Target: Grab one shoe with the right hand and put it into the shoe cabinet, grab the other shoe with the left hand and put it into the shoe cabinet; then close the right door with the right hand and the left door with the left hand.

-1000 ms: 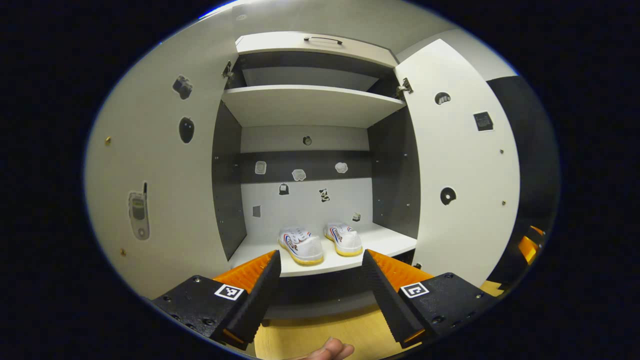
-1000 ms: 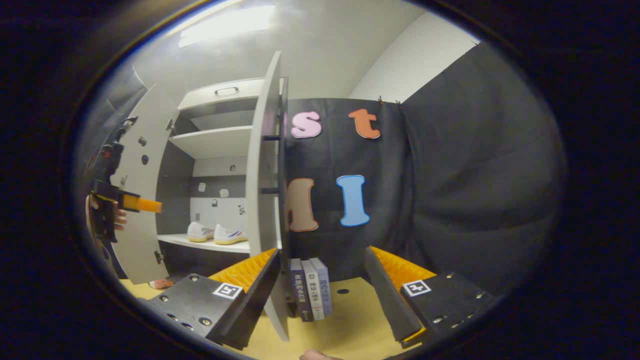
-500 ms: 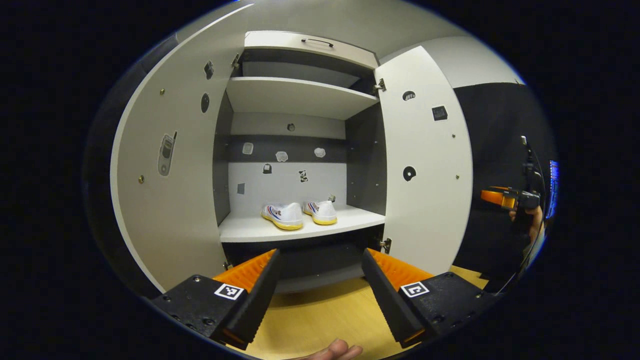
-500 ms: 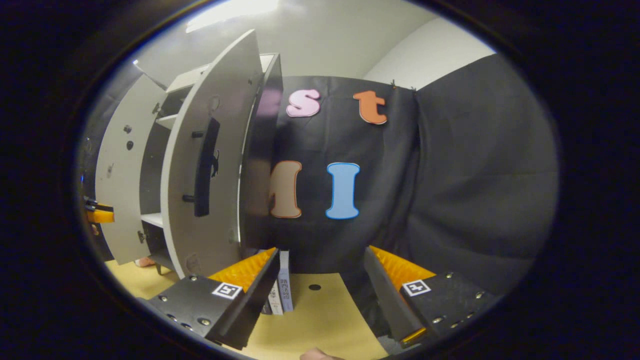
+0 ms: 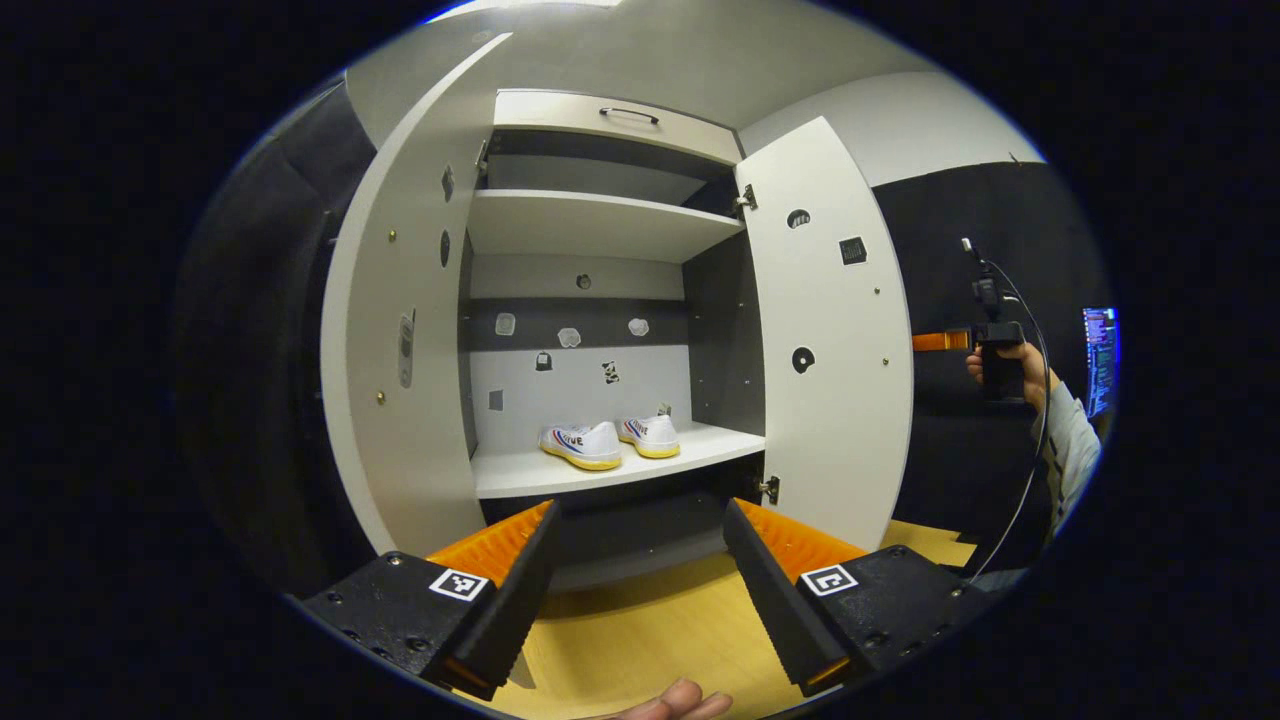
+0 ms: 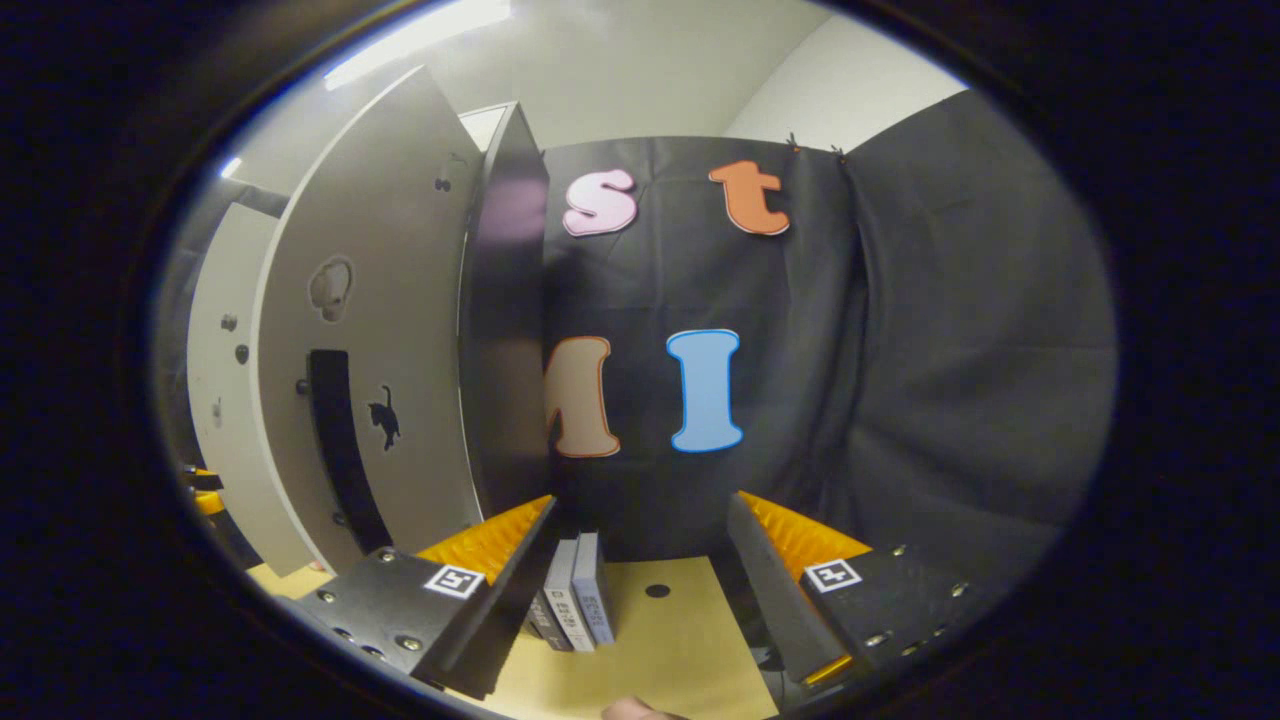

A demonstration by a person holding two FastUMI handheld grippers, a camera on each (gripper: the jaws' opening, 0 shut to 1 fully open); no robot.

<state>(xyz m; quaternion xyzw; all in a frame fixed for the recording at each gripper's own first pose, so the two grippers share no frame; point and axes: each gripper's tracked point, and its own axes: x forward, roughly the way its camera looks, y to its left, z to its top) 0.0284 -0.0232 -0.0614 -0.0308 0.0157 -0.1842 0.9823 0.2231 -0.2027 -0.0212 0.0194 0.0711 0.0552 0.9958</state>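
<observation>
Left gripper (image 5: 638, 580): fingers spread apart, nothing between them, aimed at the open shoe cabinet (image 5: 600, 220). Beyond, two white shoes (image 5: 610, 443) side by side on the lower shelf (image 5: 700, 455), toes toward the front-left opening, heels to the back wall; lettering on the sides too small to read. Both doors open. Right gripper (image 6: 640, 570): fingers also apart, empty, facing the right door (image 6: 380, 300) from outside, black handle (image 6: 340, 450) upright; books (image 6: 575, 605) standing on the surface (image 6: 670, 650) just ahead.
</observation>
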